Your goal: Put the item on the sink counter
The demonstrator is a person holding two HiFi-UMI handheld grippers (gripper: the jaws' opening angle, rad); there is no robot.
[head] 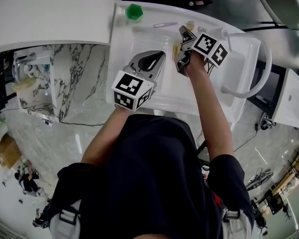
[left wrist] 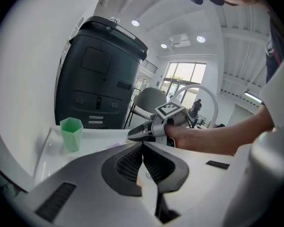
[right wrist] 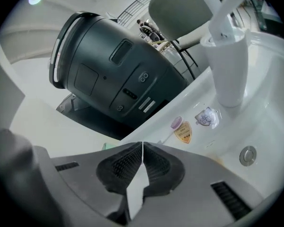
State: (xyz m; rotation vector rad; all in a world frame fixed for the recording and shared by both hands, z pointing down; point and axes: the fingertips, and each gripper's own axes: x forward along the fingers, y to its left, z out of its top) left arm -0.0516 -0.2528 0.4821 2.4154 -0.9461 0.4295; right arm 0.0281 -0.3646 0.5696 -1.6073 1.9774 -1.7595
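White sink counter (head: 120, 44), green cup (head: 134, 12) upright at its back, toothbrush (head: 165, 25) lying near

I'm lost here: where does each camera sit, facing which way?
Head view: on the head, facing down at white sink counter, forearms, left gripper, right gripper.
Left gripper view: over its shut jaws toward green faceted cup; right forearm shows.
Right gripper view: over its shut jaws toward white faucet base.
Shared: cup, in head and left gripper views.
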